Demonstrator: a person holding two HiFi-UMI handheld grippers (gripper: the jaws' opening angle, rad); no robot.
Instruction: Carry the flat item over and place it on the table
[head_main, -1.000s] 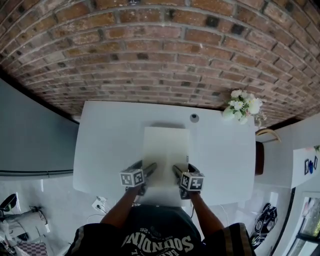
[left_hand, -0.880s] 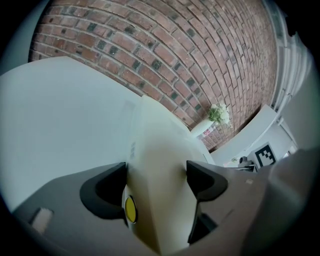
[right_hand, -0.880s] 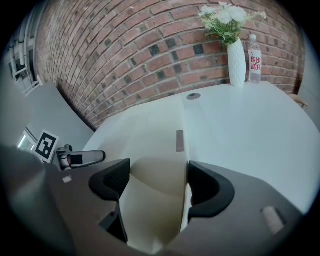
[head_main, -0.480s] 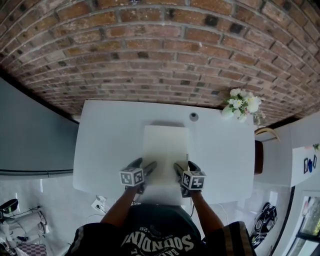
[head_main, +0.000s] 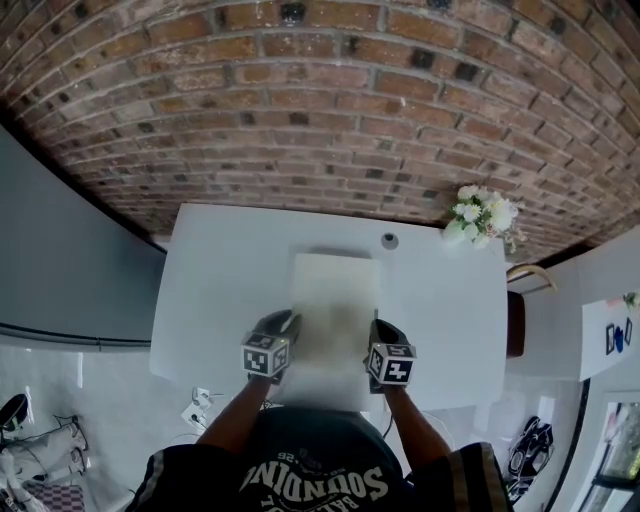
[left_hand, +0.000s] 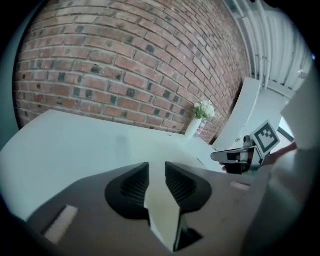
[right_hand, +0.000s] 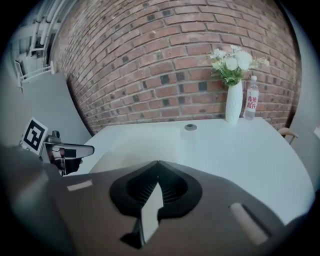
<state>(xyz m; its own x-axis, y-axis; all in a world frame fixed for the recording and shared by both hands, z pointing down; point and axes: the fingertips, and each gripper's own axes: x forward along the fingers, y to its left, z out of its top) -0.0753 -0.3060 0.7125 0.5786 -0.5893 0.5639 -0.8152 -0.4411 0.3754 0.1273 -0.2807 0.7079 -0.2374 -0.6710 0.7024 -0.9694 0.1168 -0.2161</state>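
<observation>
Both forearms reach forward, angled downward. The left hand-held gripper (head_main: 287, 322), its jaws just having closed in, and the right hand-held gripper (head_main: 375, 328) each clamp a side edge of the flat item (head_main: 335, 295) — blurred, apparently just above the surface (head_main: 220, 270).

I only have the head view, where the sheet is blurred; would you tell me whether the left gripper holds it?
Observer: Yes. In its own view the left gripper has just been closing its jaws, which press on the sheet at its edge.
Operator: Thanks, and the other one?
Observer: The right gripper is shut on the sheet's opposite edge.
Operator: Is anything beside the flowers?
Observer: A bottle stands just beside their vase.
</observation>
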